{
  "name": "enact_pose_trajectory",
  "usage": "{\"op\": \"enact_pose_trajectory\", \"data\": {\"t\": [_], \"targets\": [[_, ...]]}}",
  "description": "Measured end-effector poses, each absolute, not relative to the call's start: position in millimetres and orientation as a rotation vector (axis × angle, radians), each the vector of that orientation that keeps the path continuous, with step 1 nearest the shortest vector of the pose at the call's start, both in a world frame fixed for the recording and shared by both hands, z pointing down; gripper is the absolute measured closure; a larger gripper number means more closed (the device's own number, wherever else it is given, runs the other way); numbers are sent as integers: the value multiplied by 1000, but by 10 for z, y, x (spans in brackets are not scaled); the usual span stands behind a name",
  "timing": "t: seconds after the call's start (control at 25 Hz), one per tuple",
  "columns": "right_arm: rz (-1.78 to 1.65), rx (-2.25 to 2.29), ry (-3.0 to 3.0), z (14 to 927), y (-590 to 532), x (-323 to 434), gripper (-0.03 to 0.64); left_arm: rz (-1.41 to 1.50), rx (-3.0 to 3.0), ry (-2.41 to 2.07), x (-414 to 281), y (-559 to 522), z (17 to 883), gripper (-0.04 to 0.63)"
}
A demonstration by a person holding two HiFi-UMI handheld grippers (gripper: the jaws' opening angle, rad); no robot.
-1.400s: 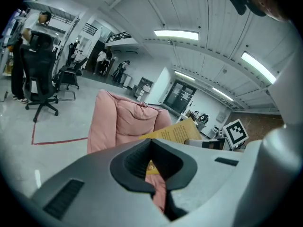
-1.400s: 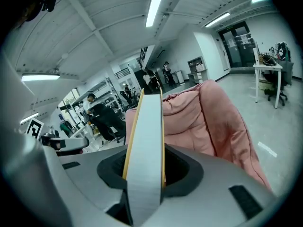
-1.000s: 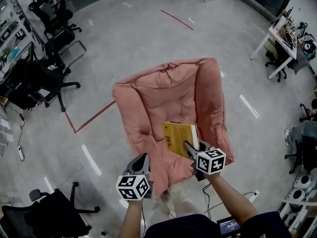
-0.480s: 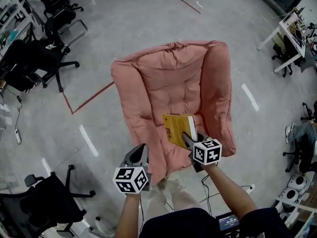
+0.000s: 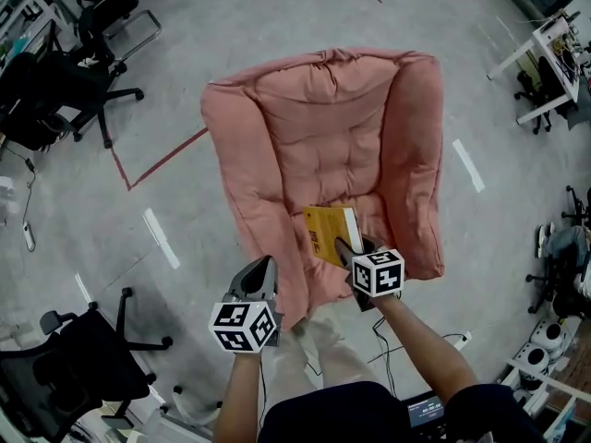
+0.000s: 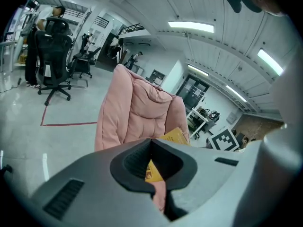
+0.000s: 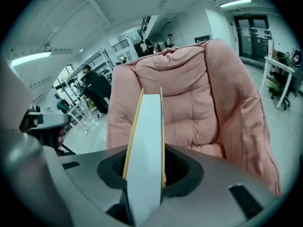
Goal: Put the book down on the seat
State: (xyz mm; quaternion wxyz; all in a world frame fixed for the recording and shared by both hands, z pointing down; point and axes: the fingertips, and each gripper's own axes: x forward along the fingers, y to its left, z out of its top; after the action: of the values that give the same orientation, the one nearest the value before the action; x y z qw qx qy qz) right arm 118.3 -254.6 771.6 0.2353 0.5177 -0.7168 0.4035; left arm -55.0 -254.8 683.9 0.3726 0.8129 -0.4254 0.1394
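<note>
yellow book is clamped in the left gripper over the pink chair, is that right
Not quite: the yellow book is clamped in the right gripper, not the left, over the pink chair. The right gripper view shows its jaws shut on the book's edge; the left gripper holds nothing.
</note>
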Motion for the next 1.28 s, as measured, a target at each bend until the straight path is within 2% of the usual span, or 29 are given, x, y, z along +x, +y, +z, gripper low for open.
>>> {"op": "enact_pose_trajectory", "data": {"t": [1.28], "targets": [[1075, 1348, -1853, 8585, -2361, 968, 465, 403, 2006, -1066, -566, -2423, 7337, 589]]}}
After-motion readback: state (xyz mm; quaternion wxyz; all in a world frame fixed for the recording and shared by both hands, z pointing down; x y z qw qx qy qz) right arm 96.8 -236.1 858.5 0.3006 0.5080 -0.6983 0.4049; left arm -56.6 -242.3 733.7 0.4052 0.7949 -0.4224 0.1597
